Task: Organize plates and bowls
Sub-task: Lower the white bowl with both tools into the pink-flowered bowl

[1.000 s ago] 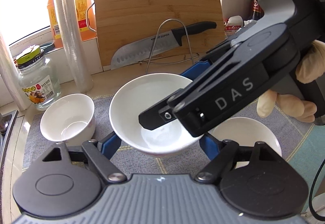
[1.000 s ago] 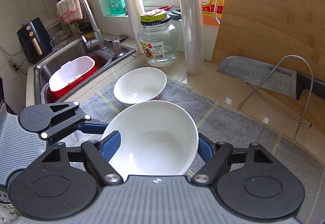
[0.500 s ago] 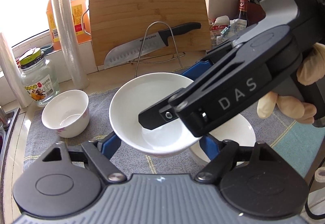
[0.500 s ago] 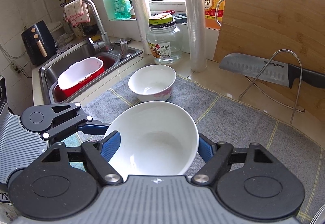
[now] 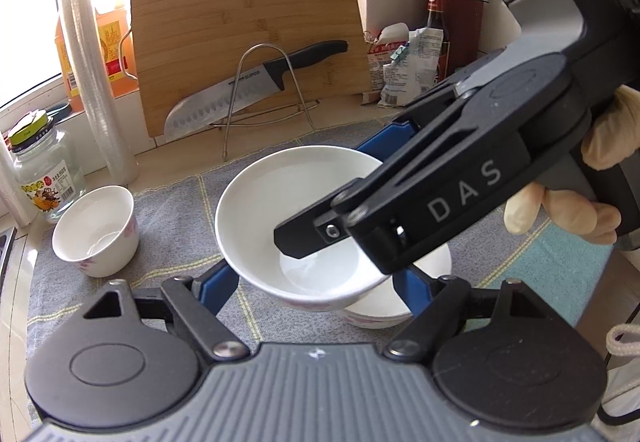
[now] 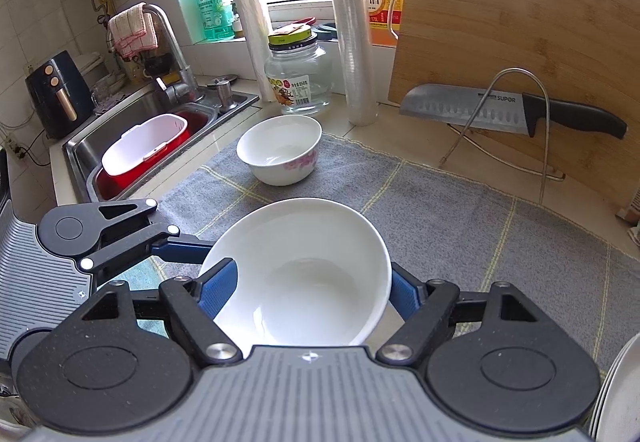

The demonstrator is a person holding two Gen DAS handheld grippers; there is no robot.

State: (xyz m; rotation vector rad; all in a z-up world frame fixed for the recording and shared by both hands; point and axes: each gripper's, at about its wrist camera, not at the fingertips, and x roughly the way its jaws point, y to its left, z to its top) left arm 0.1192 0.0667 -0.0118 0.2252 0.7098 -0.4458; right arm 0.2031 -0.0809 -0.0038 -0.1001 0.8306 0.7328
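A wide white bowl (image 5: 280, 209) is held above the grey mat (image 5: 168, 201). Both grippers close around it: my left gripper (image 5: 312, 286) grips it from the near side, and my right gripper (image 6: 308, 290) grips it across its rim. The bowl fills the right wrist view (image 6: 296, 266). Under it in the left wrist view sits another white bowl (image 5: 380, 316), mostly hidden. A smaller white bowl with pink flowers (image 5: 96, 230) stands on the mat at the left; it also shows in the right wrist view (image 6: 280, 149). A stack of white plates (image 6: 618, 394) shows at the right edge.
A bamboo cutting board (image 5: 248, 41) leans on the back wall with a knife (image 5: 256, 81) on a wire stand. A glass jar (image 5: 44, 169), wrap rolls (image 5: 96, 89) and an oil bottle stand at the back left. A sink (image 6: 140, 137) with a red tub lies left.
Both grippers have carried the wide bowl back and to the right, away from the small flowered bowl and over the other white bowl. Both grips stay the same.
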